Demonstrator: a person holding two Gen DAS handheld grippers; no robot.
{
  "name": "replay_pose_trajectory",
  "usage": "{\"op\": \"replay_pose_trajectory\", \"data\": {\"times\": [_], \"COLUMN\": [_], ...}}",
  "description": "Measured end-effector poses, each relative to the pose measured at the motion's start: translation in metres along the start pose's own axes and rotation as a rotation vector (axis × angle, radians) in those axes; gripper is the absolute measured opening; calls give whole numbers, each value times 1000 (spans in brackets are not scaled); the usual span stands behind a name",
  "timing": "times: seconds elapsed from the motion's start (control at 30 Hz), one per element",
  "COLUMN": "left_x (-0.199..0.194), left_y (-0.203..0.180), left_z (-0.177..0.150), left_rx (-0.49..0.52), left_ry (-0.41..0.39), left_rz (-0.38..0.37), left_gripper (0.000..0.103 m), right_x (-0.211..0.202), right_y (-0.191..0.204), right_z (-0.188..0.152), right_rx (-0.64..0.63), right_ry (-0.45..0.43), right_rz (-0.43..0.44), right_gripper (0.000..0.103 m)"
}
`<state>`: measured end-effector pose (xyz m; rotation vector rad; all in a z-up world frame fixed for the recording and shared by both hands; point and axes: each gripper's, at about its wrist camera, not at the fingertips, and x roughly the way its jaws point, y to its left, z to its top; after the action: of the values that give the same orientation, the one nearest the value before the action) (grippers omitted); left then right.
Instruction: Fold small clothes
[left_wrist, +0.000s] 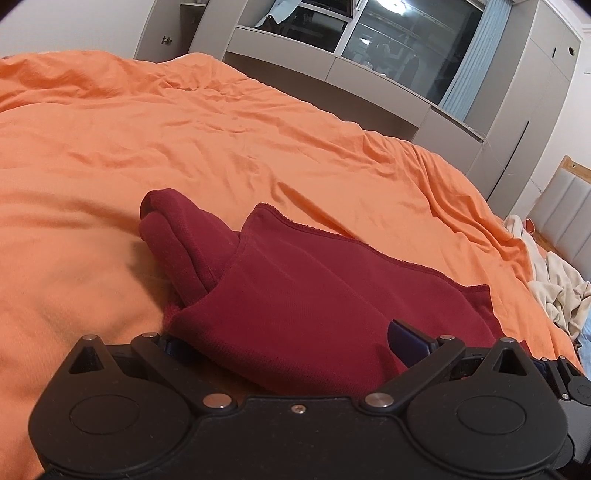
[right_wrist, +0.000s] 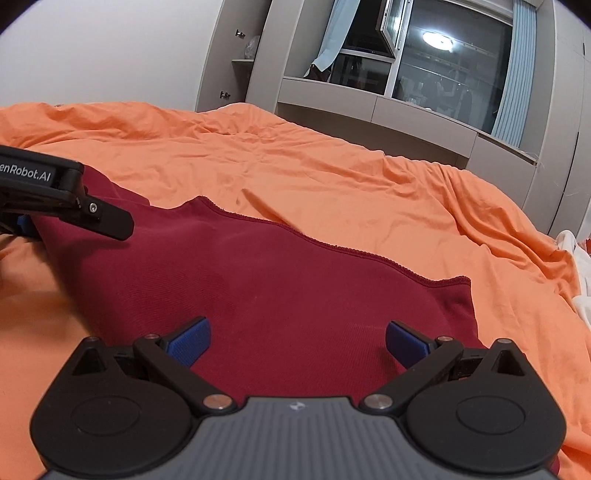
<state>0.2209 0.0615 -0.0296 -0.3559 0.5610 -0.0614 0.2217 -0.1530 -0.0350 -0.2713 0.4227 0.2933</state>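
Note:
A dark red garment (left_wrist: 295, 295) lies on the orange bedsheet (left_wrist: 184, 147), its sleeve (left_wrist: 177, 243) folded at the left. My left gripper (left_wrist: 288, 343) is open, jaws wide; cloth drapes over its left blue pad, and the right pad (left_wrist: 406, 339) shows. In the right wrist view the garment (right_wrist: 277, 280) lies spread flat, hem edge toward the far side. My right gripper (right_wrist: 297, 341) is open just above the cloth, both blue pads apart and empty. The left gripper's body (right_wrist: 55, 192) shows at the garment's left edge.
A pile of cream and white clothes (left_wrist: 554, 288) lies at the bed's right edge, also showing in the right wrist view (right_wrist: 580, 266). Grey cabinets (left_wrist: 369, 81) and a dark window (right_wrist: 443, 62) stand beyond the bed. The sheet (right_wrist: 332, 166) is wrinkled.

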Motion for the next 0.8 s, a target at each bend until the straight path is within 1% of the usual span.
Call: {"op": "replay_pose_trajectory", "data": {"times": [0.27,0.43,0.5,0.6,0.63,0.67,0.7,0.77,0.8], "left_x": [1,0,0,-1,-1,-1,0,2,3], "left_y": [0,4,4,5,5,5,5,5,5], "left_z": [1,5,6,6,7,7,8,9,10], "left_rx": [-26,-92,-115,-152,-157,-159,-159,-160,-163], "left_ry": [-8,-25,-39,-67,-75,-78,-79,-76,-76], "left_rz": [6,14,29,66,81,91,104,119,124], "left_gripper": [102,102,99,88,83,77,74,62,59], "right_x": [-2,-2,-2,-3,-3,-3,-3,-4,-4], "right_y": [1,1,1,1,2,2,3,4,4], "right_z": [-1,-1,-1,-1,-1,0,0,0,1], "right_rx": [1,1,0,-1,-2,-4,-6,-10,-12], "right_ry": [0,0,-1,-2,-2,-3,-4,-6,-5], "right_rz": [1,0,-1,-3,-5,-7,-9,-14,-16], "right_gripper": [103,103,103,103,103,103,103,103,103]}}
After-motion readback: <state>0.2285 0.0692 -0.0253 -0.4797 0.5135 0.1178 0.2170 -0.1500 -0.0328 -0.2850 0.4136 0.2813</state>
